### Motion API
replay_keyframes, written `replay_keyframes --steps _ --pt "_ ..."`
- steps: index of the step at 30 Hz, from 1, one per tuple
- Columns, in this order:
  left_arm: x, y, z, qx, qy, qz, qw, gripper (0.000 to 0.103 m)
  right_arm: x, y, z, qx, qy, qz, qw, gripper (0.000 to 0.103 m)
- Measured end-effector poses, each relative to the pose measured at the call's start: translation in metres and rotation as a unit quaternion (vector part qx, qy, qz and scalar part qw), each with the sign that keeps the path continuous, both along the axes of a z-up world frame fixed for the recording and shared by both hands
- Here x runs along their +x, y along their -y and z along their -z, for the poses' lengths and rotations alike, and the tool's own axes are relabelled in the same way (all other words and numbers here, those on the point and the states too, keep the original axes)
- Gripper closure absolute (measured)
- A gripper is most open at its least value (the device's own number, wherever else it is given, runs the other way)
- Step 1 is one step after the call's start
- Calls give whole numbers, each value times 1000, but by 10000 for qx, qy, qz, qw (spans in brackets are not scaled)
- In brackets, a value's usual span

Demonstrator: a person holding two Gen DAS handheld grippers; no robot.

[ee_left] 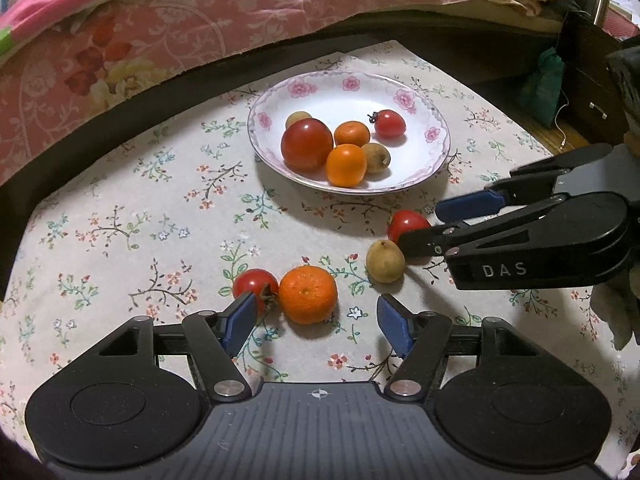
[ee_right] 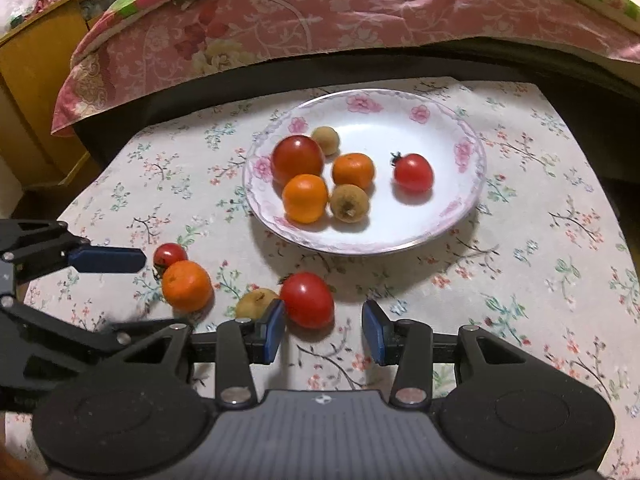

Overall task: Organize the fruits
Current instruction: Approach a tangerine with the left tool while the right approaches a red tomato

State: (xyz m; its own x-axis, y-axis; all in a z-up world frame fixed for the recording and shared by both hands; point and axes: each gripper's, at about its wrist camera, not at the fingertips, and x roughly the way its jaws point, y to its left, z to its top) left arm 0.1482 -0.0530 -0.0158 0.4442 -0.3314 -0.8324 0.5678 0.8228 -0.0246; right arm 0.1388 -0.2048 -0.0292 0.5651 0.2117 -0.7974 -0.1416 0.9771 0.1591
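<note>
Both pairs of jaws are held apart, with nothing gripped between them: the left gripper [ee_left: 316,316] is spread just short of a rough-skinned mandarin [ee_left: 307,294] and a small red tomato [ee_left: 255,285] with a dried stem, which touch each other on the flowered tablecloth [ee_left: 120,220]. In the right wrist view, the right gripper [ee_right: 323,326] is seen open around the near side of a glossy red tomato [ee_right: 307,300], while a dull yellow-brown fruit [ee_right: 256,302] lies just beside its left blue pad. These four pieces are found loose on the cloth, near the plate's front edge. Farther back, a white plate [ee_left: 420,92] rimmed with pink flowers is seen holding six pieces: a large red tomato [ee_left: 307,144], two smooth oranges [ee_left: 346,165], two small brownish fruits and a small stemmed tomato [ee_left: 389,123] set apart toward the right. Beyond the table, a pink floral bedspread [ee_left: 200,20] is draped.
</note>
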Motion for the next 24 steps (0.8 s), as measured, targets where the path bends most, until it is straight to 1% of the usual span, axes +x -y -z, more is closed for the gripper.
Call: replay_keyframes --steps 4,8,11,14,16,17,19,22,24 --pt "1 2 2 6 -27 17 10000 30 1 -5 0 -142 133 -88 9998 61" --pt "4 2 1 -77 -20 19 10000 29 6 -6 5 62 -78 -142 9998 61" --pt "5 3 2 -109 -2 29 9999 29 7 -10 7 25 -55 -202 9998 61" --pt "6 4 2 -145 60 54 9999 30 10 -8 7 169 -50 -152 9997 64" --pt "7 3 0 -148 84 72 9998 33 12 -8 7 147 -45 -148 9998 67" --pt "7 3 0 -143 103 77 9998 34 12 -8 7 152 -39 -150 9998 71" --pt "8 2 0 -150 119 29 9998 38 12 -10 6 165 -46 -202 9996 73" --pt "5 3 -4 -236 171 108 9995 41 10 -11 6 129 -35 -244 9996 73" --pt "3 6 -5 -186 212 190 9994 44 10 -9 6 154 -44 -243 9996 73"
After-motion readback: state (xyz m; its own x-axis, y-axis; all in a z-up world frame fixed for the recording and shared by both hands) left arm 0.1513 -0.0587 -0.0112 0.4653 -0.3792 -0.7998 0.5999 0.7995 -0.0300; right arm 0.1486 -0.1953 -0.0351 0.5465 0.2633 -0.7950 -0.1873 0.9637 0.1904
